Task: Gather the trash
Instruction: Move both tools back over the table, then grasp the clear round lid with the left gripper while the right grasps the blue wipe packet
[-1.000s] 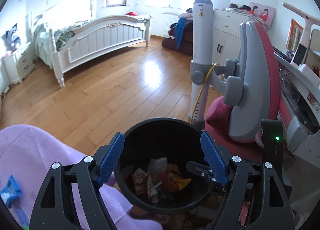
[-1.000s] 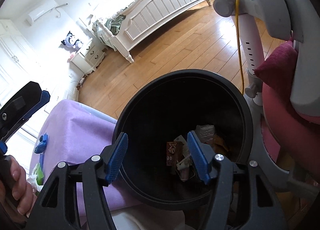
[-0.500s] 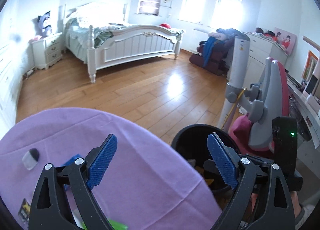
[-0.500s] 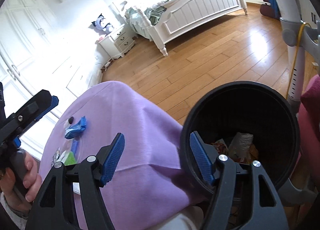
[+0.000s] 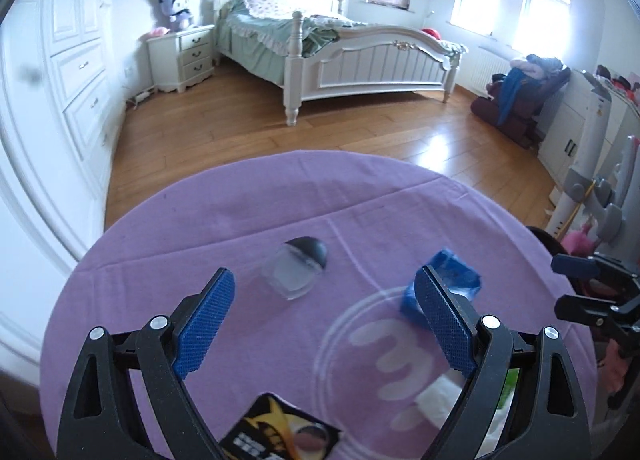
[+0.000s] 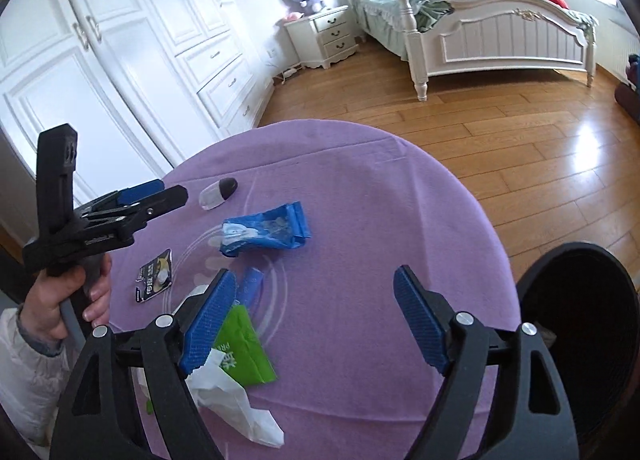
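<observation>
Over the purple table (image 6: pixel 380 188), the right gripper (image 6: pixel 312 324) is opening, nothing between its fingers; the left gripper (image 5: pixel 324 324) hangs spread and empty. Judged step: choosing the next piece. Green wrapper (image 6: pixel 244 352) lies at seven o'clock, blue packet (image 6: pixel 264 230) at eleven, bin (image 6: pixel 580 324) at three; next move calls for descending astride one piece.

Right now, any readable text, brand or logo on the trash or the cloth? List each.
"X": gold mark on the black sachet; its white characters are too blurred.
"PR...": white print on the green wrapper, cut off by the right tool's finger.
Blue packet: white graphic, no legible words.
Purple tablecloth: white circular logo, no letters.
</observation>
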Available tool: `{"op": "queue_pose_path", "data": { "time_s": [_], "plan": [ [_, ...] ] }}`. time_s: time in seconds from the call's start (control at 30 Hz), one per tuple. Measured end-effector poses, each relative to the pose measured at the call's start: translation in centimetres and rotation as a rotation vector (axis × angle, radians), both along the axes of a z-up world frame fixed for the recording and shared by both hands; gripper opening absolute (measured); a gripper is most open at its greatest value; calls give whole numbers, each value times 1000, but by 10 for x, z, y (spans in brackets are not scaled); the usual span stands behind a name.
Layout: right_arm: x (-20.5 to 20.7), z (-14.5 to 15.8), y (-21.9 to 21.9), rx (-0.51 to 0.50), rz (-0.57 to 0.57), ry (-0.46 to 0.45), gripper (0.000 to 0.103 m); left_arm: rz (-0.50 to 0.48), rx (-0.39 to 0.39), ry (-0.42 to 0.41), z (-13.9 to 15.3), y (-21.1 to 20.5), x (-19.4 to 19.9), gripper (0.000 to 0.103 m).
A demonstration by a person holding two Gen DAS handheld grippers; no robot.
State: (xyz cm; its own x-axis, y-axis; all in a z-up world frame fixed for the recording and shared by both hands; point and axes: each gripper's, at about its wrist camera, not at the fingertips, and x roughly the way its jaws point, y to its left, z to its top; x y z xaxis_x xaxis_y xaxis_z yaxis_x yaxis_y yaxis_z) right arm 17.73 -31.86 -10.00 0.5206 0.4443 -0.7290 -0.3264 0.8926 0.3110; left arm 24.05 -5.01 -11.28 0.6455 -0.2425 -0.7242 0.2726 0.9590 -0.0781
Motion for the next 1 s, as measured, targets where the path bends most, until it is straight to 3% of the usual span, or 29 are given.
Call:
{"op": "queue_pose_path", "data": {
  "time_s": [0.13,0.3,0.6,0.67,0.8,1.0],
  "plan": [
    [18,-3,30,-63,64,2,83,-31,36,34,-15,8,17,87],
    [40,-10,59,-109,121,27,84,-53,56,58,-27,6,34,75],
    [56,-29,84,-217,142,43,83,-80,99,67,-42,3,47,63],
    [57,-34,84,-217,151,60,79,-81,110,60,-43,1,50,60],
    [52,-33,86,-232,164,39,71,-75,119,51,-43,-1,52,42],
    [37,-25,78,-192,170,-1,58,-71,97,31,-38,-5,42,42]
  ]
}}
